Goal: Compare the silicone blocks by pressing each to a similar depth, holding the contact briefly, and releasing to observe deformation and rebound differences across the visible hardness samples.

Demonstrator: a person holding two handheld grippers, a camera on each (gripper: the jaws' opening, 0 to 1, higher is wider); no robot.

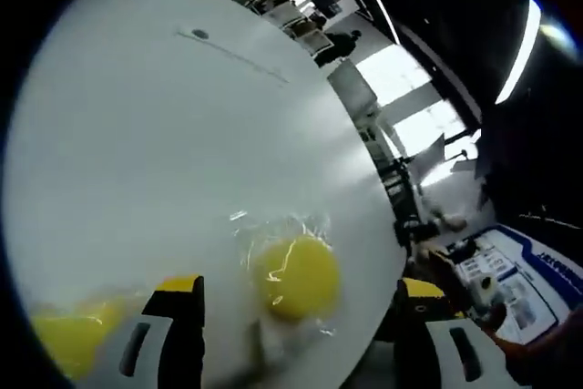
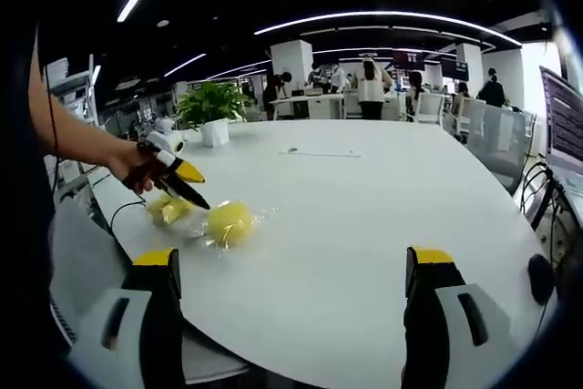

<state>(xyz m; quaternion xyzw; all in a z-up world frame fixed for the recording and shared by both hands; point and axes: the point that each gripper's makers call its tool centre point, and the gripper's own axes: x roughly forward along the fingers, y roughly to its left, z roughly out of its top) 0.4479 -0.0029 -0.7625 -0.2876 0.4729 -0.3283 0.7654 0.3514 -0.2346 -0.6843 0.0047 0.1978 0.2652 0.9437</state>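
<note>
A round yellow silicone block (image 1: 296, 275) in crinkled clear wrap lies on the white table (image 1: 182, 152), just ahead of and between the jaws of my left gripper (image 1: 299, 287), which stands open. A second yellow block (image 1: 68, 334) lies blurred at the lower left. In the right gripper view, a hand holds the left gripper (image 2: 187, 187) over the two wrapped blocks (image 2: 230, 222) (image 2: 166, 209); I cannot tell whether it touches them. My right gripper (image 2: 291, 257) is open and empty, well back from the blocks over the table's near edge.
A potted plant (image 2: 211, 107) and a white roll (image 2: 168, 141) stand at the far left of the table (image 2: 364, 179). A laptop (image 2: 565, 125) and a black round object (image 2: 539, 278) are at the right. Chairs (image 2: 501, 143) and people stand beyond.
</note>
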